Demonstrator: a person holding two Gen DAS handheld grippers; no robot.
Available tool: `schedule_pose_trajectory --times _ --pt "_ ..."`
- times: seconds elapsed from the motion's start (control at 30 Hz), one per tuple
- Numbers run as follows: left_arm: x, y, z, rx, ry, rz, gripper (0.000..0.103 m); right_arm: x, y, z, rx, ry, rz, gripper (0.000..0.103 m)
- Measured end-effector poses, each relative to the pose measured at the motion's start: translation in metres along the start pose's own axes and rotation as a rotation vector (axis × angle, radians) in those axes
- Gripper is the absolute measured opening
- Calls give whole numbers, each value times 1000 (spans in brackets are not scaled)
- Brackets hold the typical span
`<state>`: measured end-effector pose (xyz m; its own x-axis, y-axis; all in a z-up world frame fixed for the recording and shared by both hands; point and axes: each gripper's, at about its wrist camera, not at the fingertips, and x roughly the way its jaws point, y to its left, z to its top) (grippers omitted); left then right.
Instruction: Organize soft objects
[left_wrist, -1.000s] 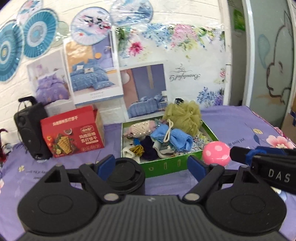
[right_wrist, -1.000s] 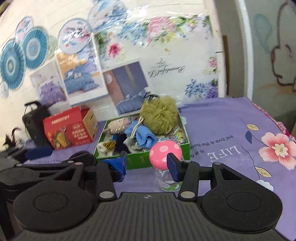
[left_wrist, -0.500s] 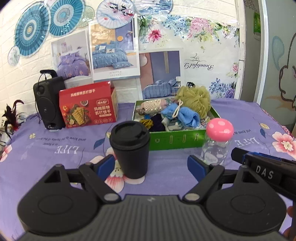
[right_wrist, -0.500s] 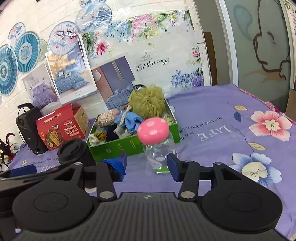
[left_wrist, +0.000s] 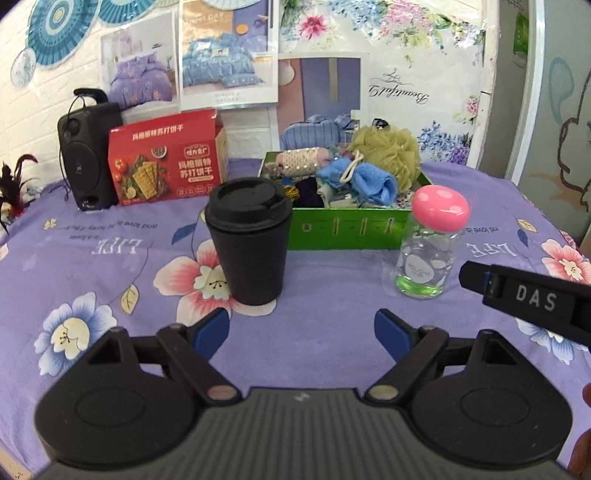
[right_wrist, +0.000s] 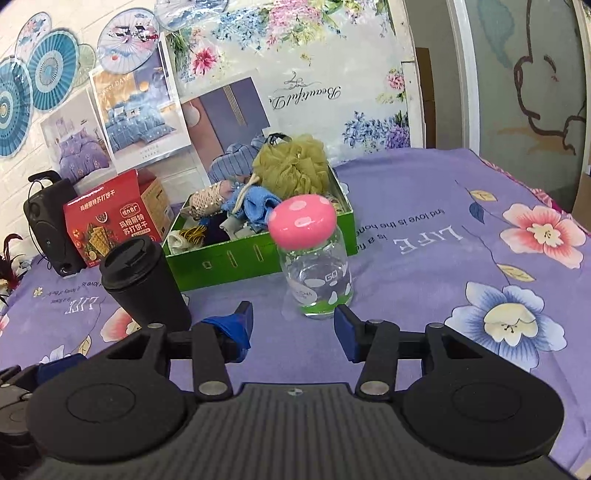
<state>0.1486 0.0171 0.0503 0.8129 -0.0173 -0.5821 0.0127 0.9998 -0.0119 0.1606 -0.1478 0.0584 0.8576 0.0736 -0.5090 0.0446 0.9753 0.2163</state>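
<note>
Two grippers, left gripper (left_wrist: 301, 330) and right gripper (right_wrist: 293, 326), jaws spread, empty; green box (left_wrist: 347, 230) of soft things at twelve o'clock

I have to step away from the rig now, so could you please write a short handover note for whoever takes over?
Left gripper: open, empty, low over the purple cloth, just short of the black lidded cup.
Right gripper: open, empty, just short of the glass jar with the pink spotted lid.
Soft things: the green mesh pouf, blue cloth, a knitted roll and other fabrics lie heaped in the green box behind cup and jar.
Done: nothing picked up at this moment.
Left: sort the soft items; where each belongs is not shown.
</note>
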Motion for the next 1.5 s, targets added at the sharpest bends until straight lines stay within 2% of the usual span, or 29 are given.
schedule_pose_trajectory --times 0.17,0.3,0.47,0.73,0.87,1.1,1.5 --pt "-20 2 3 1 -29 -20 87 -17 -1 4 12 -21 -27 33" --pt "-43 10 6 -13 -78 -6 88 -36 2 4 8 -54 -20 34" --pt "-58 15 8 -29 -120 22 89 -42 9 0 -12 -54 -4 34" --pt "-35 8 4 1 -61 42 89 -32 0 -7 4 -15 2 34" --pt "-31 8 5 2 -60 49 89 -30 -2 -6 14 -24 4 34" --pt "-23 6 6 2 -32 53 89 -14 -6 -16 -4 38 -11 34" --pt "-20 7 6 0 -14 55 89 -11 -2 -19 -19 61 -7 35"
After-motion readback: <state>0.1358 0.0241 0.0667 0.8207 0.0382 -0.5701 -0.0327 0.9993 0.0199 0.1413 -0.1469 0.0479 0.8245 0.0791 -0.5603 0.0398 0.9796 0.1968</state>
